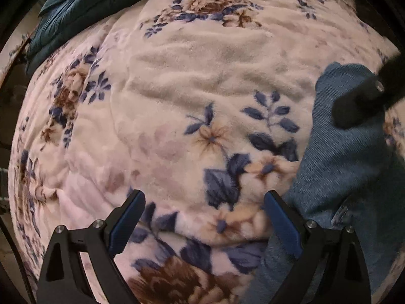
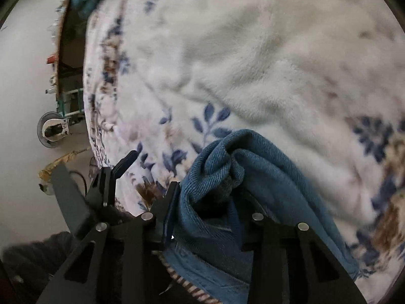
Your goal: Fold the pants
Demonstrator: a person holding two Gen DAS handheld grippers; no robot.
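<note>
The blue denim pants (image 2: 253, 167) lie bunched on a floral fleece blanket (image 1: 202, 76). In the right wrist view, my right gripper (image 2: 212, 200) is shut on a thick fold of the pants. The left pad presses the cloth, and the right fingertip is hidden under it. In the left wrist view, the pants (image 1: 341, 167) run down the right side, with a dark, blurred part of the right gripper (image 1: 359, 106) over them. My left gripper (image 1: 205, 215) points down at the blanket, open and holding nothing. Its right finger (image 1: 283, 225) is beside the edge of the pants.
A dark teal cloth (image 1: 83, 7) lies at the blanket's far left corner. In the right wrist view the bed's edge drops to pale floor (image 2: 25, 76), where a round wheeled object (image 2: 52, 129) and some clutter stand. One finger of the left gripper (image 2: 125, 163) shows at the left.
</note>
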